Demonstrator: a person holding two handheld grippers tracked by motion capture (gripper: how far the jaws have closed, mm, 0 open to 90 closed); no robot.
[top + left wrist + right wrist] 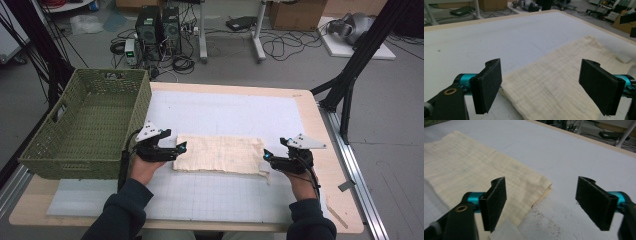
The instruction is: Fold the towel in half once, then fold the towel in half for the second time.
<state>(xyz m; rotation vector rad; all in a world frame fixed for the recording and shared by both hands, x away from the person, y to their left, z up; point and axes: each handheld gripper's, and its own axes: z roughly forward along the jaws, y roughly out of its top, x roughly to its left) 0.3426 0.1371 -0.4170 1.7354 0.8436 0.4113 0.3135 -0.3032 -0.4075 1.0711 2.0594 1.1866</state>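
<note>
Now my left hand-held gripper (181, 148) and right hand-held gripper (266, 155) both gape wide, gripping nothing, at either end of the folded cream cloth (220, 154), which lies flat on the counter's (310, 107) white mat (225, 112); green basket (87, 125) left, cables on the floor (285, 45) beyond.

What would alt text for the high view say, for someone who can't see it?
A person's two hands each hold a black gripper, the left gripper and the right gripper, both open, at opposite ends of a folded cream cloth lying flat on a white mat. A green woven basket stands on the wooden table at the left, with computers and cables on the floor beyond.
</note>
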